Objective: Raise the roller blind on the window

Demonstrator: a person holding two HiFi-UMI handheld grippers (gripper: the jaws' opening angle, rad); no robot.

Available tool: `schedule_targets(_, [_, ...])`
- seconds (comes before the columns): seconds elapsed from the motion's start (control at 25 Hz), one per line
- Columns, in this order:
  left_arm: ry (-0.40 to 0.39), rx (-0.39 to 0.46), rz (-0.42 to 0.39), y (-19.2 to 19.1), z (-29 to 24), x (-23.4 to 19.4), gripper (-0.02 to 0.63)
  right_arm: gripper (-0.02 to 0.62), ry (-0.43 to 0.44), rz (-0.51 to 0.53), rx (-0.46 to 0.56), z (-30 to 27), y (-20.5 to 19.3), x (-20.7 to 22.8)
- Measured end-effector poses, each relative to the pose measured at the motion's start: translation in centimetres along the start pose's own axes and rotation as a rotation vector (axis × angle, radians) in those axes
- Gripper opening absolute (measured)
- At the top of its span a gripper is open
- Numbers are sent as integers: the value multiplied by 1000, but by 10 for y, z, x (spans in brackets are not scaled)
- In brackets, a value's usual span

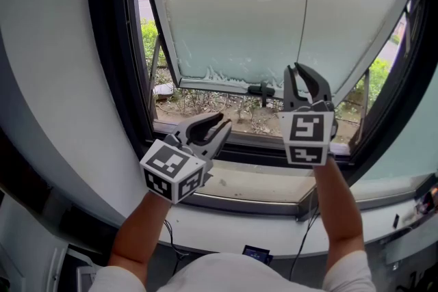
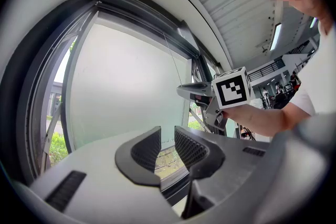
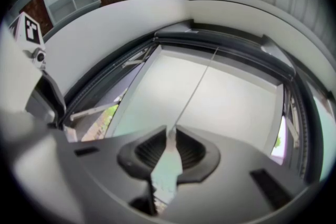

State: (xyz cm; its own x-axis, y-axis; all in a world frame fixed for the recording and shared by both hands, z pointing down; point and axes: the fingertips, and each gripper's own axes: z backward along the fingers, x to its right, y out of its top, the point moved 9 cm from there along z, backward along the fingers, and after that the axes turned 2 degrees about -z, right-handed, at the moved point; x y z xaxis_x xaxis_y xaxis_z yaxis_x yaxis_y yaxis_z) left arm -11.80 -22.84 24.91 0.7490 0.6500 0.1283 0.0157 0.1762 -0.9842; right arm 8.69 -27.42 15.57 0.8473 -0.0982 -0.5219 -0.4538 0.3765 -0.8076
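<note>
Filling upper centre of the head view: pale, frosted-looking window panel [image 1: 239,10], ragged along its lower edge, blind or glass hard to tell. Hanging right of centre, thin blind cord [image 1: 308,3]. Right gripper [image 1: 295,70] pinched narrow on that cord's end; left gripper [image 1: 226,123] half apart, empty, lower left.

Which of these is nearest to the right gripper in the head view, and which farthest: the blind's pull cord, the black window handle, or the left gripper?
1. pull cord: pinched between the right gripper's jaws.
2. black window handle: just left of it, on the sash's lower edge.
3. left gripper: lower left, near the sill.
</note>
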Motion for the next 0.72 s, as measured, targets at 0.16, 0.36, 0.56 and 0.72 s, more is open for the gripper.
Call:
schedule_targets(0.16, [1, -2, 3, -1, 1, -2, 97, 58, 11, 8, -26, -3, -4, -5])
schedule_targets(0.36, [-3, -5, 7, -4, 2, -3, 97, 63, 13, 20, -40, -5, -6, -8])
schedule_targets(0.56, [-3, -5, 8, -4, 4, -4, 97, 77, 16, 22, -47, -4, -7, -10])
schedule_targets(0.72, [-3, -4, 11, -4, 6, -5, 97, 78, 11, 25, -50, -4, -6, -12])
